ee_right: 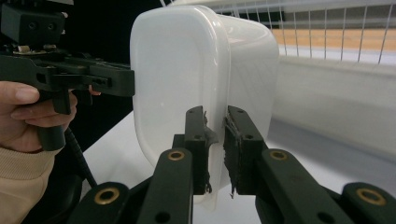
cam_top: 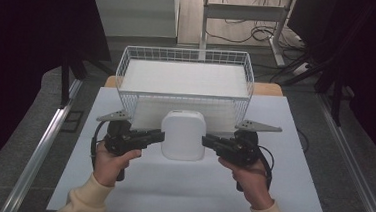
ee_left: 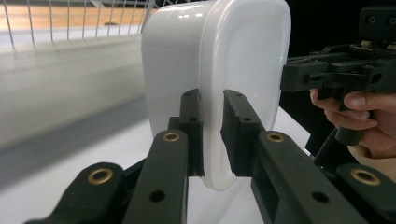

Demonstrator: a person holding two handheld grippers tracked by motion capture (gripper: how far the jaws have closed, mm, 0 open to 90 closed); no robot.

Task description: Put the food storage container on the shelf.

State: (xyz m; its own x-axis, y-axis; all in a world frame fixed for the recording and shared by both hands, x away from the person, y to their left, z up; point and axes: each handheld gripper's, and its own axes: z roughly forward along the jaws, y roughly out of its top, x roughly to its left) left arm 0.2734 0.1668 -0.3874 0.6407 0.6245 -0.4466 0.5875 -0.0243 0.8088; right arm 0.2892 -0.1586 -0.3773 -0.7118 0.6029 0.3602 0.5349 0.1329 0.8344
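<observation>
The white surface (cam_top: 190, 191) carries everything here, and at its far edge stands the wire basket (cam_top: 187, 56), lined in white and, as far as I can see from above, with nothing in it. Just in front of the basket sits the white plastic box (cam_top: 183, 135), lid on, between my two hands. Whether anything is inside it I cannot tell; the walls are cloudy, not clear.

My left gripper (ee_left: 213, 135) is clamped on the lid's protruding rim at one side, and my right gripper (ee_right: 215, 148) is clamped on the same rim at the opposite side.

I judge the box to be light and fairly stiff, but glossy and smooth, so it could slide out of a pinch. The rim is thin and may flex, and the lid could pop off if I lift by it alone. Holding both sides level, with even pressure, seems the safest way to carry it.
</observation>
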